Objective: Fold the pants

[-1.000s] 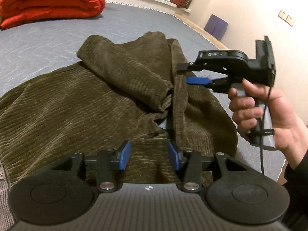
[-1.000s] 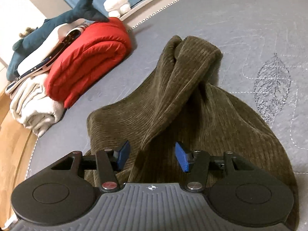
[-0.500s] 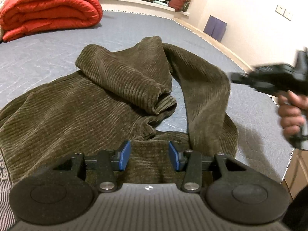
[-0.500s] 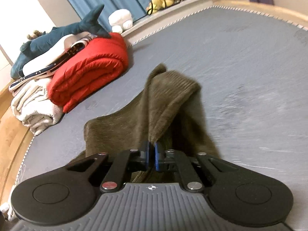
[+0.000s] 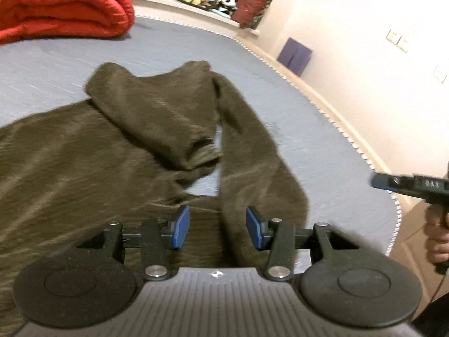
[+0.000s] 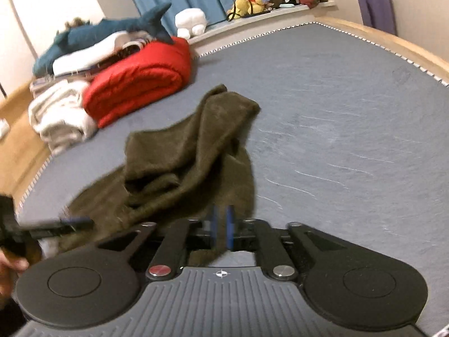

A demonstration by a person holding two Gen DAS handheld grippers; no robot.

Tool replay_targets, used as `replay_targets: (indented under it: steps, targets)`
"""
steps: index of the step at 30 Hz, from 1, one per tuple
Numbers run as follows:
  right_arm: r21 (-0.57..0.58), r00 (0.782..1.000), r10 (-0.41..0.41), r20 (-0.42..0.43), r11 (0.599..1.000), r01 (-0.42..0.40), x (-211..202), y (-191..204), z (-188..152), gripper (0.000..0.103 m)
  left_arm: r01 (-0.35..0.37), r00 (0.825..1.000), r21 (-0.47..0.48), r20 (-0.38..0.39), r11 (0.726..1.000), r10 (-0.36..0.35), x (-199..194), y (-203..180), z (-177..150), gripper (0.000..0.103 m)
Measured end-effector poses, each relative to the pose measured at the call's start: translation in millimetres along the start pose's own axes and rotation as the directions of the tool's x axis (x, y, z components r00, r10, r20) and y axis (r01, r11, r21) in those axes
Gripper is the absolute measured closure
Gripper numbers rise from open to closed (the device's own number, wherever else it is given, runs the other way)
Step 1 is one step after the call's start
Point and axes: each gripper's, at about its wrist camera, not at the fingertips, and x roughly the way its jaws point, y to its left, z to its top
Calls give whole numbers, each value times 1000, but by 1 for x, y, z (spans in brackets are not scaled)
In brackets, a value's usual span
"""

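Nearest, the left tongs (image 5: 217,227) hover half-wide and empty over the waist of one pair of brown pants (image 5: 84,163) on the bed (image 5: 322,146). The right tongs (image 6: 222,231), jaws just opening with nothing between them, have pulled clear of the straightened leg (image 5: 247,140). The second leg (image 5: 157,118) is still doubled back and likely needs straightening next. Beyond lies one red quilt (image 5: 61,5).

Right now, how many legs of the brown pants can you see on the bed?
2. The folded leg lies doubled back across the pants, its cuff near the middle. The straight leg runs beside it on the right, along the bare bed. No part of either seems hidden.
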Motion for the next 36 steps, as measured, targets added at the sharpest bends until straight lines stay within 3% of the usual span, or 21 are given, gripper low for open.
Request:
replay_targets:
  steps: [2,7,14,17,19,20,21,22,24,25,31,34,36]
  targets:
    - [14,1000,4,23,1000,-5,10,12,8,50,20,1000,-4,-3,1000,-20,8,-9,1,48]
    - [42,1000,14,-19,999,-13,66,37,28,46,-37,999,41,-19,998,38,33,-23,3,46]
    - [90,991,-66,-117,993,77,165,35,50,41,-75,995,79,-59,994,80,64,-21,4,46]
    - [179,982,-70,-177,979,102,198,22,52,41,-68,995,92,-61,993,74,70,-22,6,58]
    - [214,979,-80,-190,969,121,209,18,53,41,-53,996,97,-63,994,59,73,-24,9,76]
    - [227,978,-77,-194,966,121,213,17,55,41,-44,997,101,-65,994,51,74,-26,10,91]
    - [233,978,-72,-195,965,118,216,16,56,42,-36,997,104,-64,994,42,75,-28,11,93]
    - [233,979,-73,-192,965,118,217,15,57,42,-28,998,108,-60,994,35,75,-31,12,94]
    - [234,979,-69,-191,966,113,219,13,59,63,-2,998,115,-57,993,9,73,-37,12,95]
    - [234,980,-60,-189,967,105,218,12,59,88,9,998,116,-55,993,-3,71,-40,11,95]
    - [168,994,-73,-83,982,86,165,11,76,94,154,988,97,-22,983,-152,50,-49,10,96]
    - [105,998,-46,-36,993,49,114,8,81,95,285,959,97,-31,954,-283,40,-60,7,96]
    - [35,999,-38,-22,999,39,75,5,80,95,370,929,138,-62,919,-365,37,-75,0,96]
